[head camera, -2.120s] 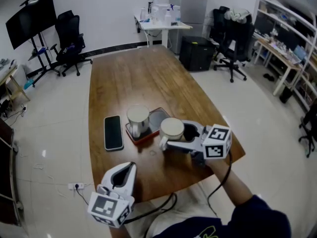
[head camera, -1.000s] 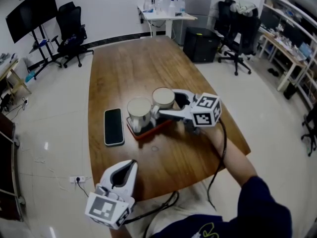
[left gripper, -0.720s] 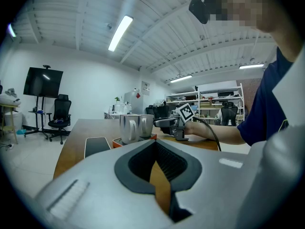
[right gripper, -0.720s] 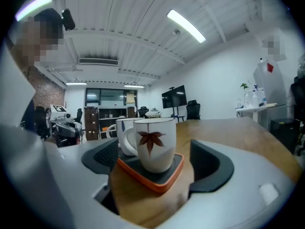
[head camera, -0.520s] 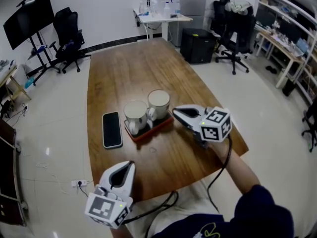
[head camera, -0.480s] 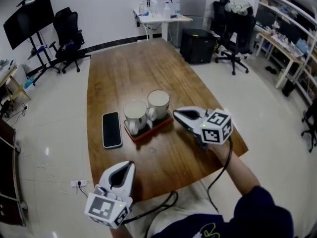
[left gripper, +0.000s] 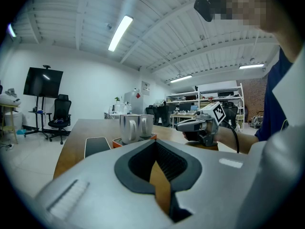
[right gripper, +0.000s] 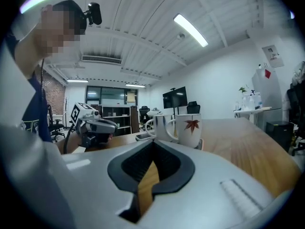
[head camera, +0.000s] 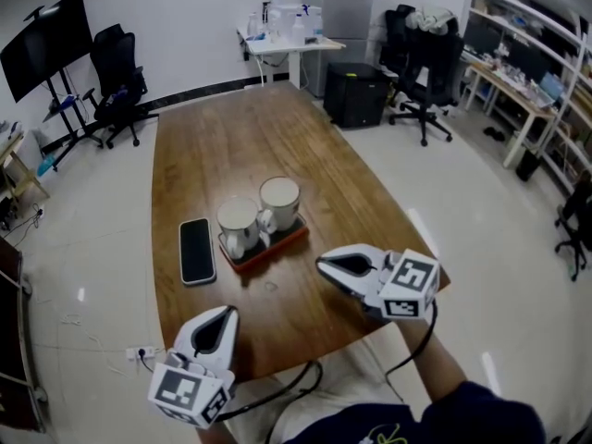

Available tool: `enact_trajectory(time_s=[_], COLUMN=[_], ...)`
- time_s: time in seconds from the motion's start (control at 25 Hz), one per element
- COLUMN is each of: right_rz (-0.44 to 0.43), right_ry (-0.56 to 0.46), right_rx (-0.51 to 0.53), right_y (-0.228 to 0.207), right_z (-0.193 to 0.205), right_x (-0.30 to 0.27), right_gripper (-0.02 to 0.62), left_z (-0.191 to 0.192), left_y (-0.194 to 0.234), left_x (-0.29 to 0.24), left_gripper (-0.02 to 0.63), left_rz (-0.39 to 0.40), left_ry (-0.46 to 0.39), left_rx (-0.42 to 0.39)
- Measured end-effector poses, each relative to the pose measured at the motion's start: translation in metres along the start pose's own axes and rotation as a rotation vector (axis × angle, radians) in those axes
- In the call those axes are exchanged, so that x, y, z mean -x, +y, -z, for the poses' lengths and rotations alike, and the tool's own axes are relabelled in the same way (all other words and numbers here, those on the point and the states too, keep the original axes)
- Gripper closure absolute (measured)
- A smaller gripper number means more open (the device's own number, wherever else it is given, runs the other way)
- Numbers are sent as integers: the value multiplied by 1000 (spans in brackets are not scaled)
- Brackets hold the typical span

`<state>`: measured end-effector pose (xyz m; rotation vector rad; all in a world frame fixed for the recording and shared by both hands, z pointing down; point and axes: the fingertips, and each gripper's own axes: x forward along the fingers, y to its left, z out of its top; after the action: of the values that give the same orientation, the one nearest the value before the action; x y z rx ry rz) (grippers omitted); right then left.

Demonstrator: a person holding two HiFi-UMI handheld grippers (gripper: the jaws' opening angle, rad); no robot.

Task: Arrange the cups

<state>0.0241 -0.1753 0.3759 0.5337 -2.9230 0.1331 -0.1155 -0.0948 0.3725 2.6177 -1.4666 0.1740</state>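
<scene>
Two white cups stand side by side on a red tray (head camera: 280, 244) in the middle of the wooden table, the left cup (head camera: 237, 221) and the right cup (head camera: 279, 199). In the right gripper view the nearer cup (right gripper: 191, 130) shows a red leaf, with the other cup (right gripper: 159, 126) behind it. My right gripper (head camera: 324, 265) hovers to the right of the tray, well apart from the cups; its jaws have just closed and are shut with nothing between them. My left gripper (head camera: 219, 323) rests at the table's near edge, shut and empty.
A black phone (head camera: 196, 250) lies flat left of the tray. The table (head camera: 240, 141) stretches far beyond the cups. Office chairs, a white desk and shelves stand around the room, off the table.
My right gripper let go of the right cup on the tray, drew back toward the person, and its jaws closed. The left gripper stayed put.
</scene>
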Motion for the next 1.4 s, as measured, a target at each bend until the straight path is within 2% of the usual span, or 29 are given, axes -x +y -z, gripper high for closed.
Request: enact_trajectory(time_s=[0.08,0.24,0.44,0.64,1.4], right_rz=[-13,-158,-199,-300,-307], right_ry=[-4,10,11,24,19], right_rx=[1,23,35,46,51], right_y=[7,39,56,84,86], right_z=[-1,-5,-10,-9,-10], right_x=[-8,-30,-52,-68,-68], right_gripper=[589,589,589,589,589], left_z=[0,-2,-4,-3,-7], left_y=[0,-1,-3,-3,0], left_x=[1,2,1,2,-23], left_gripper=[603,603,603,603,603], left_rz=[3,-2,8,0,49], left_ry=[1,-2,-4,-3,0], left_rx=[-1,1,-2,0,-16])
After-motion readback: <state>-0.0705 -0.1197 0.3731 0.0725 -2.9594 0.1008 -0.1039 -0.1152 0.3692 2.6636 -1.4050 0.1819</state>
